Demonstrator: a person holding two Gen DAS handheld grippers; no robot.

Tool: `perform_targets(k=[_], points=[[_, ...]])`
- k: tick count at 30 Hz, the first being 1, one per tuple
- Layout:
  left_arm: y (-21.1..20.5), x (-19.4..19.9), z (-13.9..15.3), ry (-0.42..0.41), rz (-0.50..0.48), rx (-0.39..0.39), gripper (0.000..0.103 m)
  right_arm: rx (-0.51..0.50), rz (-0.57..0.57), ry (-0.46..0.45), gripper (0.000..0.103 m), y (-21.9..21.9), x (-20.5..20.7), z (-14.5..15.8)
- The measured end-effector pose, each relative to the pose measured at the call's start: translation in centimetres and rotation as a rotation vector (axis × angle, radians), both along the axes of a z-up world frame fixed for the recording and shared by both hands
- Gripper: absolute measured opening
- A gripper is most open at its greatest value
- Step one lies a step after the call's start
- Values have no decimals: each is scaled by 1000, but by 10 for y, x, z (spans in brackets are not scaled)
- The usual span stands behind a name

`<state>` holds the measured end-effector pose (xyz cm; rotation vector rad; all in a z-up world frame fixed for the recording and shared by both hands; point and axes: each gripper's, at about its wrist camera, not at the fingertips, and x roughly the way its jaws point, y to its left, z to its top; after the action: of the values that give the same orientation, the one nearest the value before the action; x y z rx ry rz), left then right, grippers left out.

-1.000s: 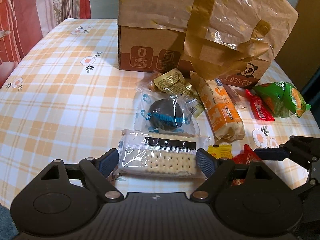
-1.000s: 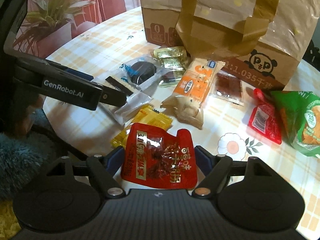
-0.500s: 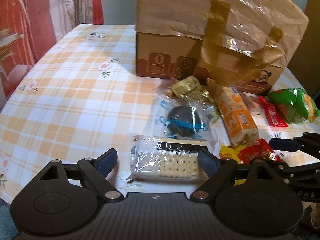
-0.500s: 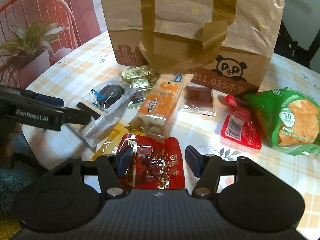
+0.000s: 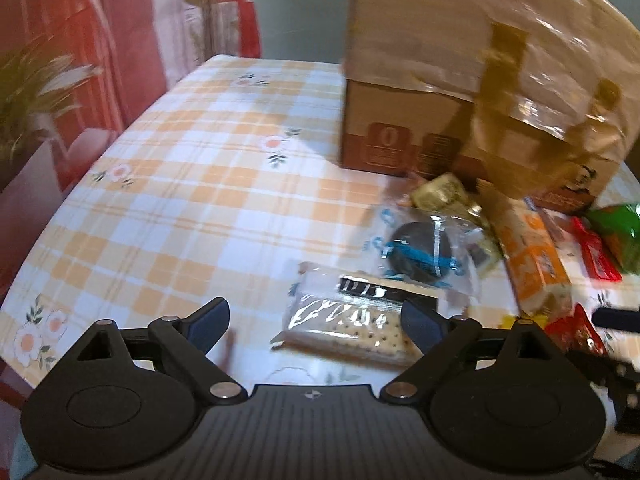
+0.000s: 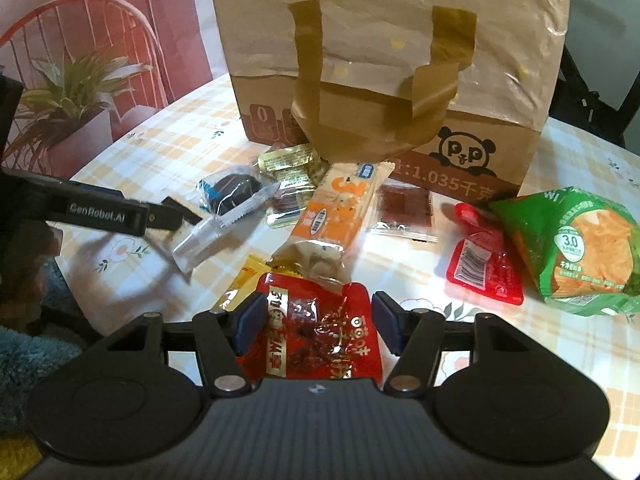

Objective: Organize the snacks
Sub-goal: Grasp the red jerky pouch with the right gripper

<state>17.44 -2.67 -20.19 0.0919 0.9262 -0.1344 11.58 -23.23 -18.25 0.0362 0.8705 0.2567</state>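
Several wrapped snacks lie on the checked tablecloth (image 5: 192, 184) in front of a brown paper bag (image 6: 384, 60). My left gripper (image 5: 316, 322) is open; a clear cracker pack (image 5: 352, 322) lies between its fingers, nearer the right one. My right gripper (image 6: 318, 322) has narrowed around a red snack pouch (image 6: 320, 336); its blue pads stand at the pouch's two edges. Contact is unclear. An orange bar (image 6: 340, 212), a dark round cake in clear wrap (image 6: 232, 194), gold packets (image 6: 288, 164), a red packet (image 6: 484, 264) and a green chip bag (image 6: 580, 248) lie around.
The paper bag stands at the back of the table. A yellow packet (image 6: 248, 280) lies under the red pouch. The left gripper's finger (image 6: 108, 212) reaches in from the left in the right wrist view. A potted plant (image 6: 68, 92) and red chair stand beyond the table's left edge.
My right gripper's fingers have closed in from wide open to the red pouch's edges. My left gripper has drawn back and left, so the cracker pack sits toward its right finger.
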Motion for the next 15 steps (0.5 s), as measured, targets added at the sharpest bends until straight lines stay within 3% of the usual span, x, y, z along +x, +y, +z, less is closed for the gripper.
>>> perform_targets(k=[11,15], points=[[5,2,1,-8,39,9,95,-48,68,76,75,14,0,-10],[5,0,4,-5,34,-4,89,-46,43,40,75,9,-1,-4]])
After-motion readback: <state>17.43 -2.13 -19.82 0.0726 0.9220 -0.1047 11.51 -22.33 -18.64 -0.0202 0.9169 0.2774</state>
